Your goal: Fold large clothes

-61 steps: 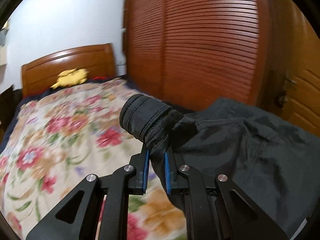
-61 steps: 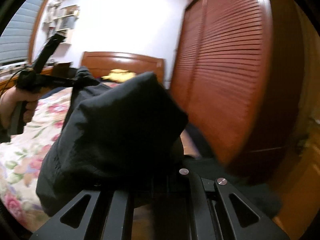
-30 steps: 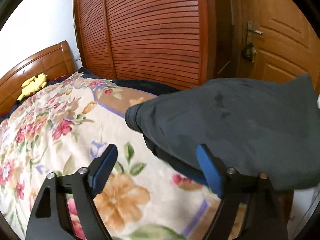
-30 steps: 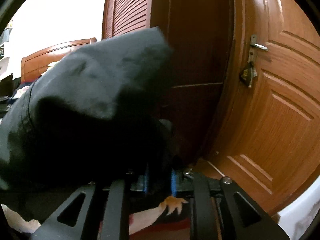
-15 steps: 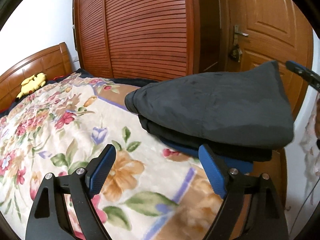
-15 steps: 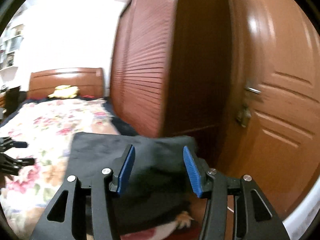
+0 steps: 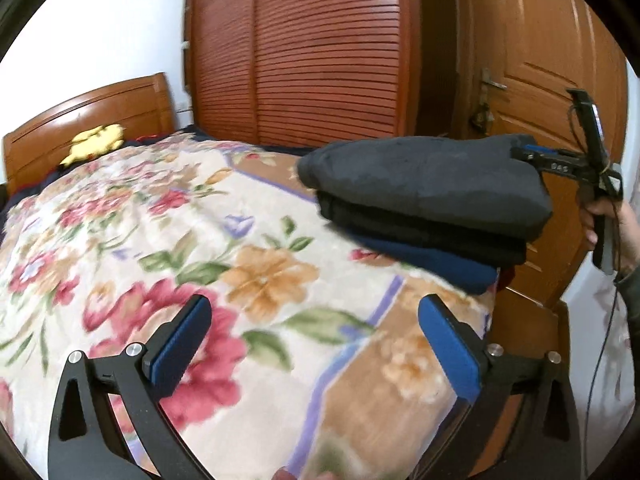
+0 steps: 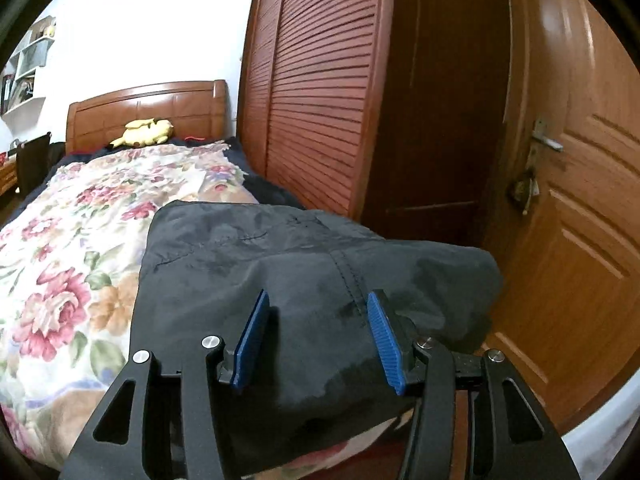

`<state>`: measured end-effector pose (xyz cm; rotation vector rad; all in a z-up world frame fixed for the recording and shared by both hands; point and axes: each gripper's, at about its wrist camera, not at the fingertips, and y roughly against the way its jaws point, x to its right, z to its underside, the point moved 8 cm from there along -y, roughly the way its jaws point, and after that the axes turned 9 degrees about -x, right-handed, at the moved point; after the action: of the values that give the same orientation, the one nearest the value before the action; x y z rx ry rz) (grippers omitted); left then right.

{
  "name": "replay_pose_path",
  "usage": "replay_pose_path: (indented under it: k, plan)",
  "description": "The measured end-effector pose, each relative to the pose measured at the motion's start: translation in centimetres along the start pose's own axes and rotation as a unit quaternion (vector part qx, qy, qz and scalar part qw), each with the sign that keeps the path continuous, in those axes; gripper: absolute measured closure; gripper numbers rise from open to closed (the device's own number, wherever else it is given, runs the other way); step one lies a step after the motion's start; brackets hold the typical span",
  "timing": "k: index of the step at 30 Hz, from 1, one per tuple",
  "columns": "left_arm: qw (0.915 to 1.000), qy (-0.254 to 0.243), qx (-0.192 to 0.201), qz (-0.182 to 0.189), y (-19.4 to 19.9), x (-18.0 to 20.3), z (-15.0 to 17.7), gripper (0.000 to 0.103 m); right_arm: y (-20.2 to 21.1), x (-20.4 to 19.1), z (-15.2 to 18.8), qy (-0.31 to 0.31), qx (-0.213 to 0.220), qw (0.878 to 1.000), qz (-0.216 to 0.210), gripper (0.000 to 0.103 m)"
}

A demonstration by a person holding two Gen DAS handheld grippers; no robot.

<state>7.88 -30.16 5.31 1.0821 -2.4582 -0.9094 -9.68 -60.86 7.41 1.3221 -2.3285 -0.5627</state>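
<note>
So the bed (image 7: 120,264) with the flowery blanket (image 8: 68,288) takes up most of the room, headboard at the far end, slatted wardrobe (image 7: 320,48) along the far side and a wooden door (image 8: 580,208) past the foot. The folded dark garment (image 8: 304,280) sits at the foot corner nearest the door, on top of a small stack of folded clothes (image 7: 432,248) with a blue one at the bottom.

The bit that matters for whatever comes next: the pile is way closer to the right tongs (image 8: 316,336) than to the left tongs (image 7: 316,344). The right ones hang right over its near edge, pointing up the bed towards the headboard, and the garment's long side seems to run that same way, so it lies straight ahead of them. The left ones are off to the side over bare blanket, well apart from the pile, which sits up and to their right. My guess is the right hand is the one placed for any tidying.

Tongs-wise: the left ones have just spread wide open with nothing between the jaws. The right ones have also just opened, to about halfway, and the pads aren't pinching anything, the cloth just lies below them.

The garment itself looks like soft, matte, charcoal fabric, with a stitched seam down the top, a few creases, rounded puffy edges. The fold looks pretty neat to me.
</note>
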Motion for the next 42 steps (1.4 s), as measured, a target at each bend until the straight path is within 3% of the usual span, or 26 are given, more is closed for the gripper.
replay_pose_path:
  k: [4, 10, 18, 25, 34, 42]
  plan:
    - [0.9994, 0.021, 0.001, -0.028, 1.6, -2.8, 2.3, 0.0, 2.5, -1.1, 0.0, 0.01, 0.019, 1.0, -0.002, 0.049]
    - [0.9961, 0.051, 0.012, -0.072, 4.4, -6.9, 5.3, 0.0, 5.5, -5.5, 1.0, 0.035, 0.046, 0.997, -0.043, 0.048]
    - [0.9894, 0.086, 0.014, -0.116, 7.7, -11.7, 8.9, 0.0, 4.0, -12.1, 3.9, 0.071, 0.046, 0.99, -0.114, 0.045]
    - [0.9808, 0.103, 0.018, -0.164, 9.1, -15.5, 11.9, 0.0, 2.6, -18.1, 5.9, 0.09, 0.029, 0.977, -0.193, 0.027]
    - [0.9661, 0.143, 0.036, -0.212, 9.7, -19.5, 15.9, 0.0, -0.2, -26.8, 8.6, 0.094, 0.02, 0.952, -0.291, 0.025]
    - [0.9471, 0.187, 0.05, -0.256, 10.4, -22.9, 19.3, 0.0, -3.0, -31.5, 10.0, 0.114, 0.037, 0.941, -0.317, 0.025]
